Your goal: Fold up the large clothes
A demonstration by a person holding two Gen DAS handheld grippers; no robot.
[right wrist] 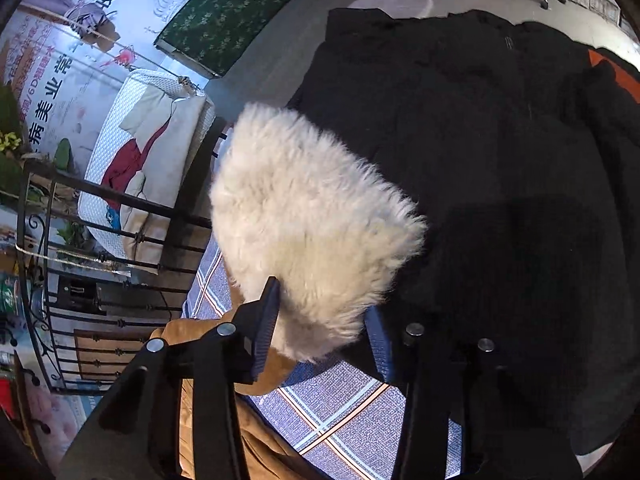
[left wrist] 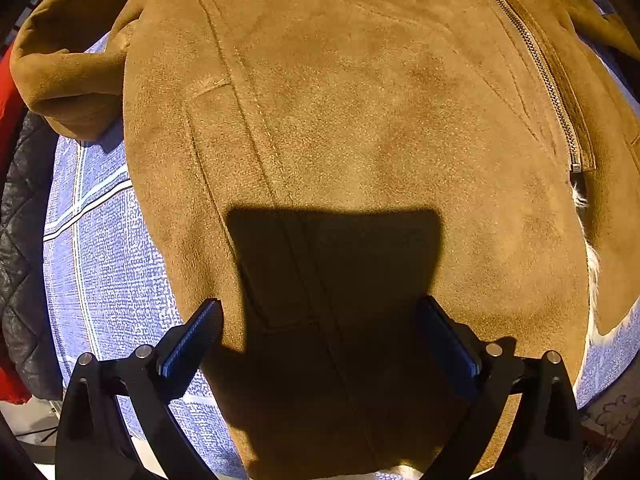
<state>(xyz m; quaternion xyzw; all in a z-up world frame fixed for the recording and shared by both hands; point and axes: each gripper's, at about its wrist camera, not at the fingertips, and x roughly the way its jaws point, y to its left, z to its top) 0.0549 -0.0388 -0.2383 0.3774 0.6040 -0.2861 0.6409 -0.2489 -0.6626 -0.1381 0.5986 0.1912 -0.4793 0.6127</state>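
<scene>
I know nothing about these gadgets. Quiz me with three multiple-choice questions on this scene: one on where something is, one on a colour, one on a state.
1. Where does the tan suede jacket lie?
A. on a blue plaid cloth
B. on bare floor
C. on a hanger

2. What colour is the fleece lining?
A. red
B. cream
C. green

3. How is the left gripper?
A. shut on a zipper
C. out of view
B. open above the jacket

Answers: 1 A, the blue plaid cloth shows beside it. 2 B, the pile is pale cream. 3 B, its blue pads stand wide apart, clamping nothing.
</scene>
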